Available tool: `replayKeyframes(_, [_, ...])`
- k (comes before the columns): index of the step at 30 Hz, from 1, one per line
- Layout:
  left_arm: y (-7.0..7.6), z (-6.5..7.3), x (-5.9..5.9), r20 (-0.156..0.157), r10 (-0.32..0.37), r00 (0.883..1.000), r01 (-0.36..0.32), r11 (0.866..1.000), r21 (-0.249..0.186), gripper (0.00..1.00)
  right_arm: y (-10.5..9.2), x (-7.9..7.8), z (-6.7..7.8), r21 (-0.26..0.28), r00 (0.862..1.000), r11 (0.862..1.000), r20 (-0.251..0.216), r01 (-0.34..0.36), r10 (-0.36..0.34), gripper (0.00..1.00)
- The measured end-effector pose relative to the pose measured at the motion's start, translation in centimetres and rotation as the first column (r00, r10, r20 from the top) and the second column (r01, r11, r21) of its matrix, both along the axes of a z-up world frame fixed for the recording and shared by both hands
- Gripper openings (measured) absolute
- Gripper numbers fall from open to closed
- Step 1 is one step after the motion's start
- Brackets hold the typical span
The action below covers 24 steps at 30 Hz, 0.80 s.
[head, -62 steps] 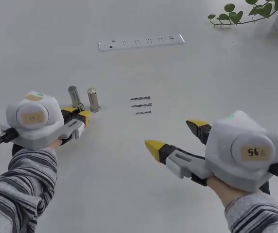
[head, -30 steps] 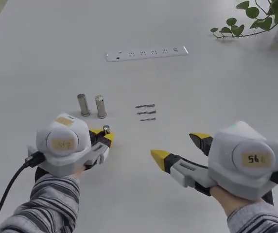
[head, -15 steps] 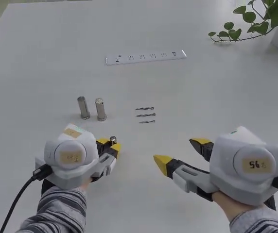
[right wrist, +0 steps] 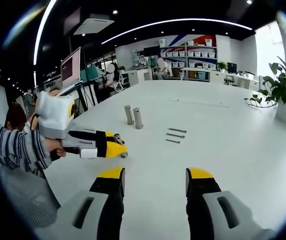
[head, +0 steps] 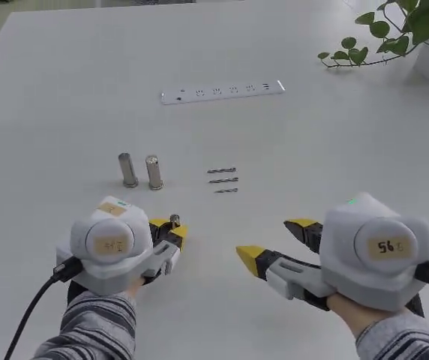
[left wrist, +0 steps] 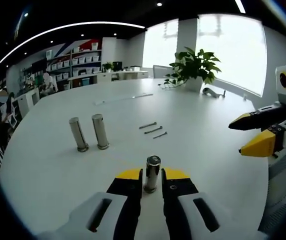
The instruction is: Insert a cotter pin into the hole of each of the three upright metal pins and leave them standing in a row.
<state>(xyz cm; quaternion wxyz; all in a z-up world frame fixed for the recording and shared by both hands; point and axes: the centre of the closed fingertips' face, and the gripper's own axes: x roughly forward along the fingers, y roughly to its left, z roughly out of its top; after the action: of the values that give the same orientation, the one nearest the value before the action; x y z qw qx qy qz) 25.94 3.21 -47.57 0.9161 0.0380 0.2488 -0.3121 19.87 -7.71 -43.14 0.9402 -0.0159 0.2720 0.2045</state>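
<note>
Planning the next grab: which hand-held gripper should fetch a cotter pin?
Right. The right hand-held gripper is open and empty, facing the three cotter pins. The left hand-held gripper is shut on a metal pin.

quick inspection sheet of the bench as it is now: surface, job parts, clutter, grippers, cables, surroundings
surface: white table, clean where bare.
job's things: standing metal pins upright side by side; third metal pin upright between the left gripper's jaws; three cotter pins lying loose and parallel, none inserted.
clutter: power strip at the far side.
grippers: left gripper shut on the third metal pin; right gripper open, holding nothing.
cables: dark cable trailing from the left gripper.
surroundings: potted plant at the far right; shelves with bins behind.
</note>
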Motion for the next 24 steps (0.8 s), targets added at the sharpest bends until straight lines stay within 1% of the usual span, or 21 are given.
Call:
replayKeyframes(2, [0.0, 0.1, 0.0, 0.007, -0.002, 1.0, 0.002, 1.0, -0.001, 0.15, -0.1, 0.3, 0.1, -0.011, 1.0, 1.0, -0.001, -0.018, 0.018, 0.46])
replayKeyframes(5, [0.1, 0.4, 0.0, 0.01, -0.003, 1.0, 0.003, 1.0, -0.01, 0.2, -0.2, 0.8, -0.1, -0.043, 0.998, 0.997, -0.026, -0.059, 0.058, 0.46])
replayKeyframes(6, [0.1, 0.5, 0.0, 0.012, -0.002, 1.0, 0.002, 1.0, -0.011, 0.22, -0.2, 1.0, -0.2, -0.047, 0.997, 0.996, -0.034, -0.071, 0.07, 0.45])
replayKeyframes(8, [0.3, 0.8, -0.1, 0.014, 0.0, 1.0, 0.0, 1.0, -0.014, 0.26, -0.1, 1.5, -0.2, -0.05, 0.993, 0.993, -0.052, -0.107, 0.105, 0.44])
replayKeyframes(10, [0.6, 0.9, -0.2, 0.019, 0.005, 1.0, -0.005, 1.0, -0.016, 0.29, 0.0, 2.0, -0.3, -0.064, 0.986, 0.986, -0.071, -0.155, 0.15, 0.42])
replayKeyframes(11, [0.7, 0.9, -0.3, 0.018, 0.004, 1.0, -0.003, 1.0, -0.018, 0.31, 0.0, 2.2, -0.4, -0.07, 0.984, 0.984, -0.08, -0.162, 0.156, 0.42])
replayKeyframes(12, [0.8, 1.0, -0.4, 0.015, 0.006, 1.0, -0.005, 1.0, -0.022, 0.32, 0.1, 2.5, -0.5, -0.085, 0.98, 0.979, -0.088, -0.186, 0.179, 0.41])
replayKeyframes(13, [0.9, 1.0, -0.5, 0.014, 0.009, 1.0, -0.008, 1.0, -0.021, 0.34, 0.3, 2.6, -0.5, -0.091, 0.974, 0.973, -0.097, -0.214, 0.205, 0.41])
replayKeyframes(14, [1.1, 1.1, -0.6, 0.017, 0.01, 1.0, -0.01, 1.0, -0.018, 0.35, 0.3, 3.0, -0.6, -0.095, 0.971, 0.97, -0.11, -0.224, 0.213, 0.41])
replayKeyframes(15, [1.2, 1.1, -0.7, 0.018, 0.01, 1.0, -0.01, 1.0, -0.015, 0.36, 0.3, 3.2, -0.6, -0.1, 0.968, 0.967, -0.114, -0.236, 0.224, 0.4])
replayKeyframes(16, [1.4, 1.1, -0.8, 0.019, 0.004, 1.0, -0.004, 1.0, -0.004, 0.36, 0.5, 3.4, -0.7, -0.105, 0.958, 0.957, -0.127, -0.27, 0.257, 0.39])
replayKeyframes(17, [1.4, 1.3, -1.0, 0.024, 0.0, 1.0, 0.0, 1.0, -0.001, 0.36, 0.5, 3.6, -0.8, -0.116, 0.954, 0.952, -0.141, -0.283, 0.266, 0.39])
replayKeyframes(18, [1.5, 1.4, -1.1, 0.026, 0.001, 1.0, -0.001, 1.0, -0.002, 0.36, 0.3, 4.0, -0.9, -0.134, 0.953, 0.949, -0.145, -0.284, 0.265, 0.38])
replayKeyframes(19, [1.6, 1.6, -1.2, 0.025, 0.005, 1.0, -0.004, 1.0, -0.006, 0.38, 0.3, 4.3, -0.9, -0.154, 0.948, 0.94, -0.143, -0.305, 0.284, 0.38])
replayKeyframes(20, [1.7, 1.7, -1.2, 0.024, 0.011, 1.0, -0.011, 1.0, -0.013, 0.4, 0.4, 4.6, -1.0, -0.163, 0.939, 0.93, -0.159, -0.33, 0.306, 0.37])
replayKeyframes(21, [1.8, 2.0, -1.3, 0.024, 0.018, 1.0, -0.017, 1.0, -0.024, 0.42, 0.5, 4.8, -1.0, -0.155, 0.936, 0.93, -0.169, -0.334, 0.308, 0.36])
replayKeyframes(22, [1.9, 2.2, -1.3, 0.027, 0.023, 0.999, -0.022, 0.999, -0.032, 0.42, 0.8, 5.1, -0.9, -0.149, 0.929, 0.924, -0.181, -0.352, 0.324, 0.35])
replayKeyframes(24, [2.1, 2.5, -1.4, 0.03, 0.033, 0.999, -0.031, 0.999, -0.044, 0.45, 1.0, 5.7, -0.9, -0.149, 0.917, 0.914, -0.199, -0.377, 0.345, 0.34])
